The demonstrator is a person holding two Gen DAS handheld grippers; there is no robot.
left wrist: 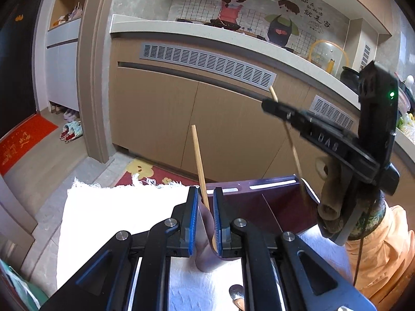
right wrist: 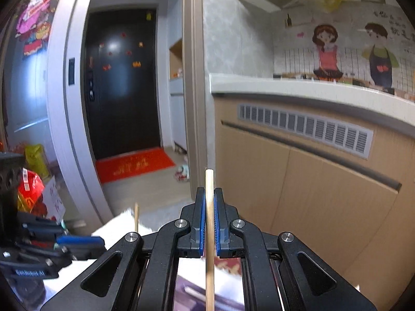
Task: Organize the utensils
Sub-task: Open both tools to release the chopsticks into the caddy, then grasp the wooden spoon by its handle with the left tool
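Note:
My left gripper (left wrist: 206, 202) points down over a white cloth (left wrist: 116, 220). A wooden chopstick (left wrist: 198, 155) stands between its blue pads and leans toward the right pad. A gap shows on each side at the tips, so the jaws stand slightly open around it. To the right my right gripper (left wrist: 272, 105) is shut on a second chopstick (left wrist: 294, 153), whose lower end hangs over the purple divided organizer (left wrist: 259, 189). In the right wrist view that gripper (right wrist: 209, 207) clamps its chopstick (right wrist: 209, 178) upright. The left gripper (right wrist: 77, 239) and its chopstick (right wrist: 136, 216) show at lower left.
A pale pinkish cylinder (left wrist: 207, 261) lies under the left jaws; I cannot tell what it is. A metal spoon (left wrist: 236, 294) rests on the cloth near the bottom edge. Kitchen cabinets (left wrist: 155, 119) and a counter (left wrist: 181, 29) stand ahead. An orange sleeve (left wrist: 384, 254) is at the right.

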